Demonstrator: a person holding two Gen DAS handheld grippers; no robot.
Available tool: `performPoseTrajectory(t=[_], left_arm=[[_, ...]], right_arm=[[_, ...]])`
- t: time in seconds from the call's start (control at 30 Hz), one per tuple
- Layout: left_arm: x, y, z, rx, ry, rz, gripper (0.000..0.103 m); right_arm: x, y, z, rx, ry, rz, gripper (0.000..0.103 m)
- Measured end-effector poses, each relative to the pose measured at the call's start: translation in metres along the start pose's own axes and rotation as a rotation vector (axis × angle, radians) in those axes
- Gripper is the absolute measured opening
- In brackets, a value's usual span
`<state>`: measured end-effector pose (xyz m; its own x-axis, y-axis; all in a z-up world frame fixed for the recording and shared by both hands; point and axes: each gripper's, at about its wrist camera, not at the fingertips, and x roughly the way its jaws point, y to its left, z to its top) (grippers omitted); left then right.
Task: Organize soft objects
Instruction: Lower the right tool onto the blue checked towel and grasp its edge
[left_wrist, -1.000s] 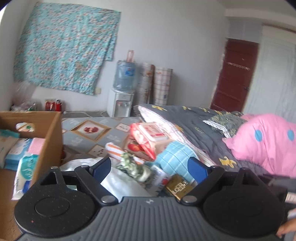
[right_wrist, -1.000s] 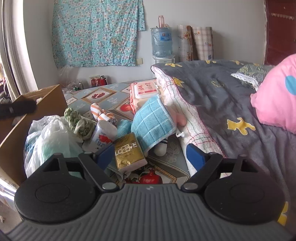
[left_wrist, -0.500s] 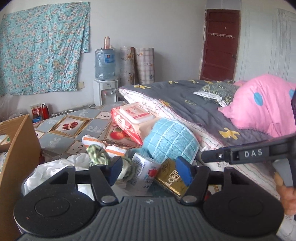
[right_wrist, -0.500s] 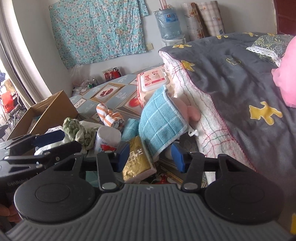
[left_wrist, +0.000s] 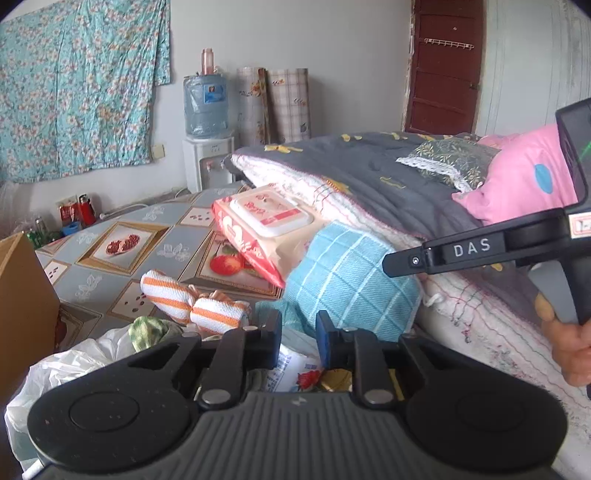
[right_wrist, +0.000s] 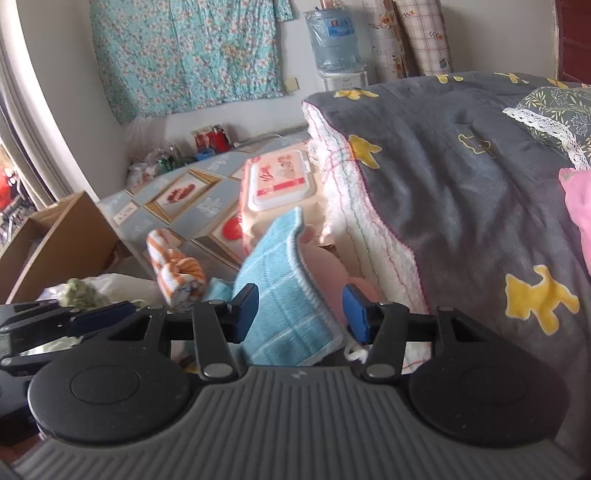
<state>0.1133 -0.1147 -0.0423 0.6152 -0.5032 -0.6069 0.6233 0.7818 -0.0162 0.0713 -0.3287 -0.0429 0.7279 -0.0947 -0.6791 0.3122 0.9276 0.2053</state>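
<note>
My right gripper (right_wrist: 300, 312) open, nothing held; blue checked cloth (right_wrist: 284, 295) sits between its fingers, slanting up-left against wipes pack (right_wrist: 277, 184). My left gripper (left_wrist: 298, 334) narrowed, small gap, nothing visibly gripped. Right nearer cloth; I'd close there.

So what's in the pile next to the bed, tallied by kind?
Cloths and towels: 3, namely blue checked cloth, orange striped towel, green cloth
Wet-wipe packs: 1
Plastic bags: 1
Total: 5
</note>
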Motion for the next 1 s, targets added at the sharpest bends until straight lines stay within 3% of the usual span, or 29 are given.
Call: performPoseTrajectory(t=[0.17,0.4,0.57,0.7,1.0], left_arm=[[0.000,0.002,-0.001,0.010,-0.007,0.004,0.020],[0.000,0.003,-0.002,0.012,-0.015,0.002,0.020],[-0.002,0.005,-0.003,0.000,-0.020,-0.004,0.020],[-0.003,0.013,-0.003,-0.041,-0.016,-0.028,0.021],[-0.011,0.029,0.006,-0.155,-0.040,-0.075,0.023]], right_arm=[[0.014,-0.002,-0.006,0.024,0.058,0.010,0.050],[0.012,-0.003,-0.007,0.024,0.045,0.010,0.048],[0.008,0.006,-0.008,0.021,0.064,0.029,0.021],[0.002,0.014,-0.011,0.047,0.064,0.130,0.020],[0.030,0.019,-0.017,0.074,0.093,0.164,0.022]])
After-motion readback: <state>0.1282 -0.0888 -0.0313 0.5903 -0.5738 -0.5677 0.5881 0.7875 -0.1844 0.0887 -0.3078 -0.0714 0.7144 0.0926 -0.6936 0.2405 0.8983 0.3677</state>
